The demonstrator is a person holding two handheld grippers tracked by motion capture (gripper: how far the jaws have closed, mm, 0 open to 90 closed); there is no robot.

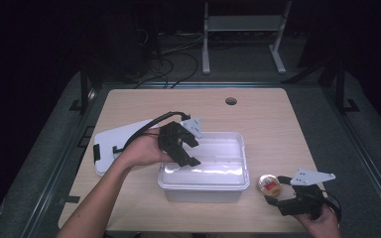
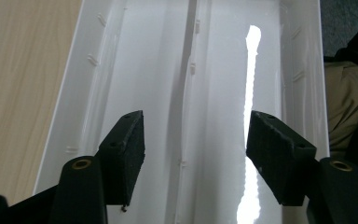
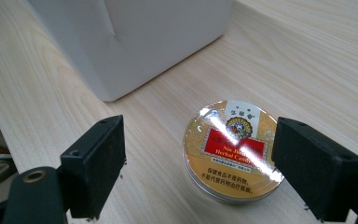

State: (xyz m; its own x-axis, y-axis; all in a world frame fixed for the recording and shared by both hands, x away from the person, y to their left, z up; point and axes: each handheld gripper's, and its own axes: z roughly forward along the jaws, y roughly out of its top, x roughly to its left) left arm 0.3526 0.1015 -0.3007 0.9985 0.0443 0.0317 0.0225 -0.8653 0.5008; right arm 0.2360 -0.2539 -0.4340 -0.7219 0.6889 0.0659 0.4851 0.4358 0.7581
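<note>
- At the far left of the table (image 1: 129, 101) lies a white lid (image 1: 116, 141), flat and well apart from the round tin. It probably belongs to the white box, so the box stands uncovered and ready to receive something.
- The left gripper (image 1: 188, 153) hangs over the left part of the white box (image 1: 238, 148), and its jaws point down into it. In the left gripper view the jaws stand apart with nothing between the pads, so they are released; under them is the bare white bottom of the box (image 2: 168, 93).
- The box stands in the middle of the table, with its long side toward the person. No object can be seen inside it.
- Just to the right of the box, near its front corner, the candy tin (image 1: 268, 184) lies flat on the table with its printed top up. It is close to the box but does not touch it.
- The right gripper (image 1: 283, 201) waits low at the front right edge, directed toward the tin. In the right gripper view the tin (image 3: 233, 149) sits between the jaws, nearer to the right pad, but the pads do not press on it; the jaws are released.
- Judging from this, the tin is about to be grasped and moved into the box.
</note>
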